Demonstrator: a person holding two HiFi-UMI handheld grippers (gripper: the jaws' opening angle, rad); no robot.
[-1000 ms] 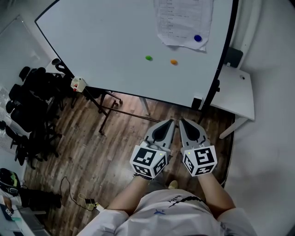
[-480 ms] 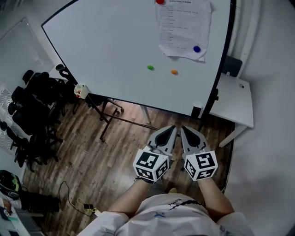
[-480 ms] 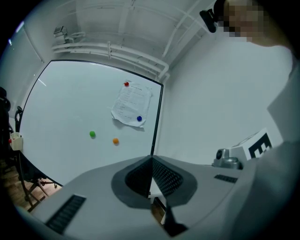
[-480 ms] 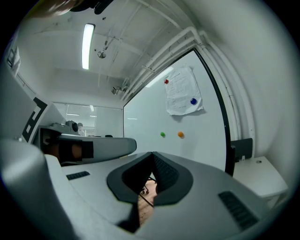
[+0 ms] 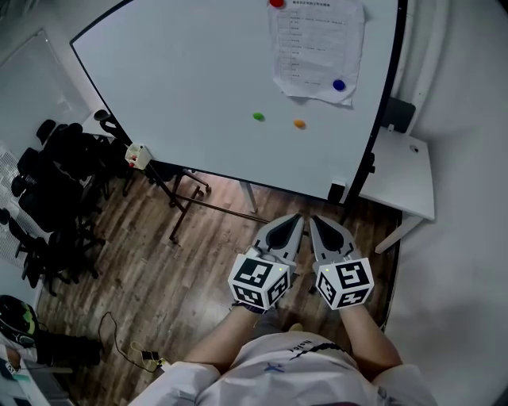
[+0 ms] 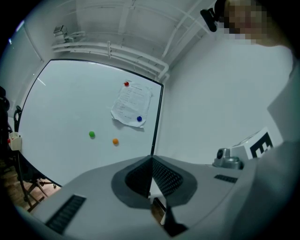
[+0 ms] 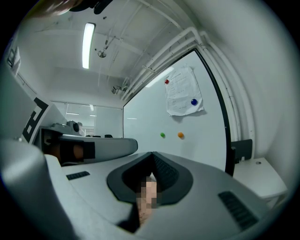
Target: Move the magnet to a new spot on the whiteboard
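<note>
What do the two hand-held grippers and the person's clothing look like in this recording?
The left hand-held gripper and right hand-held gripper match: light grey shells that taper to a point, black textured pads on the inner faces, and a white cube with black square markers at the rear of each. No cables show. The person wears a white short-sleeved shirt with small dark print.

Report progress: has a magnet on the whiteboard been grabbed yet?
Done: nothing visible. The green magnet, orange magnet, blue magnet and red magnet all sit on the whiteboard. In hand: nothing. The left hand-held gripper and right hand-held gripper are shut and empty, held low, well short of the board. Left: reach a magnet, grip it, place it elsewhere.
</note>
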